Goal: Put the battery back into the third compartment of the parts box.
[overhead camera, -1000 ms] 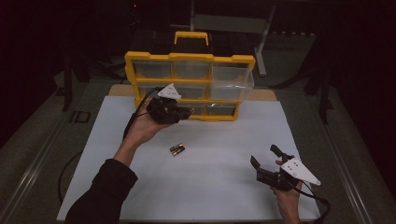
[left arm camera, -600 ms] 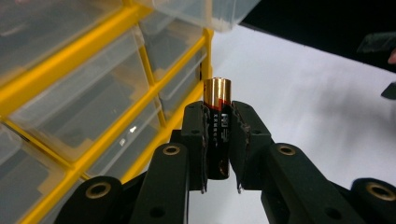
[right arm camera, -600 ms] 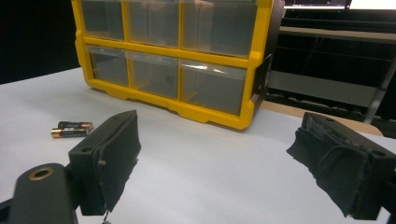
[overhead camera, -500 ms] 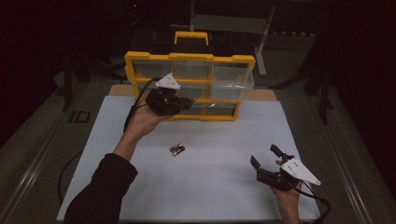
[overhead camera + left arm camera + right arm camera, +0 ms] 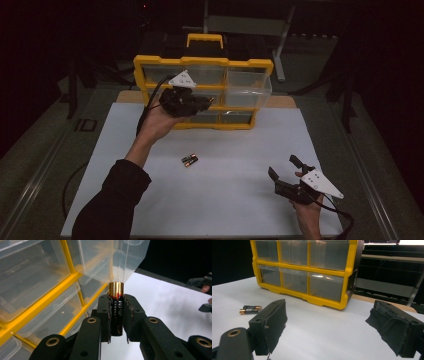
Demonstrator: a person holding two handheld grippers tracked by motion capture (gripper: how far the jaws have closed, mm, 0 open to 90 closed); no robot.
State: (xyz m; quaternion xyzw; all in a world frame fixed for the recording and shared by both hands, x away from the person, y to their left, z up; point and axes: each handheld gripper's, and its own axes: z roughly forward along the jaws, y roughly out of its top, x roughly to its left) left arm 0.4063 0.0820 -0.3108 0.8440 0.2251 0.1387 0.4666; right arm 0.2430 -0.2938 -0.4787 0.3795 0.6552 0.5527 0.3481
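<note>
My left gripper (image 5: pixel 207 103) is held up in front of the yellow drawer organizer (image 5: pixel 202 65), level with its middle row. It is shut on a black and gold battery (image 5: pixel 116 289), which stands upright between the pads just below the pulled-out clear drawer (image 5: pixel 126 257). That drawer (image 5: pixel 248 87) juts out at the organizer's top right. Two more batteries (image 5: pixel 189 160) lie side by side on the white table. My right gripper (image 5: pixel 286 171) rests low at the near right, jaws wide open with nothing between them (image 5: pixel 329 325).
The organizer's other drawers (image 5: pixel 294 277) are pushed in and see-through. The white mat (image 5: pixel 225 200) ends in dark table borders (image 5: pixel 50 165) left and right. A metal stand (image 5: pixel 280 45) rises behind the organizer. The two loose batteries (image 5: pixel 250 309) lie left of the right gripper.
My left hand has risen with the battery, from the organizer's bottom row up to its middle row. The right gripper and the loose batteries have stayed put.
</note>
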